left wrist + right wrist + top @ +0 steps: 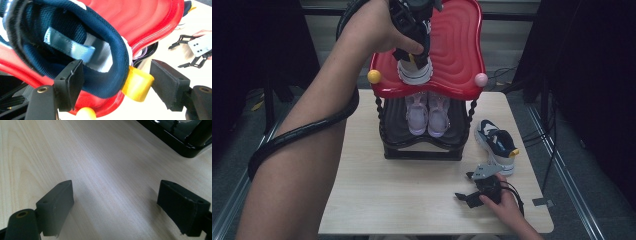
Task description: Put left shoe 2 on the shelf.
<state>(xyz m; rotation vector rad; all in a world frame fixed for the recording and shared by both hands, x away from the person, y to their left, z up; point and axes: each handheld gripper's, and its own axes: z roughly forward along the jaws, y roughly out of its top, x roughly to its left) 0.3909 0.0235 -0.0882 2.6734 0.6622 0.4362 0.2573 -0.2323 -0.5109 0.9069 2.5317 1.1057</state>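
Note:
A navy sneaker (pixel 414 73) with a white sole and a yellow heel tab (pixel 137 86) stands heel-first on the red top shelf (pixel 457 45) of a small shoe rack. My left gripper (pixel 412 55) hangs over it, open. One jaw sits inside the sneaker's collar (pixel 110 62); the other stands clear of the yellow tab, with a gap. The matching navy sneaker (pixel 498 145) lies on the table to the right of the rack. My right gripper (pixel 463 186) rests low over the wooden table (pixel 105 170) near the front right, open with nothing between its fingers.
A pair of pink shoes (pixel 428 112) sits on the rack's black lower shelf (pixel 422 150). A yellow ball (pixel 374 76) and a pink ball (pixel 481 79) cap the red shelf's front corners. The rack's black base (pixel 180 142) lies ahead of my right gripper.

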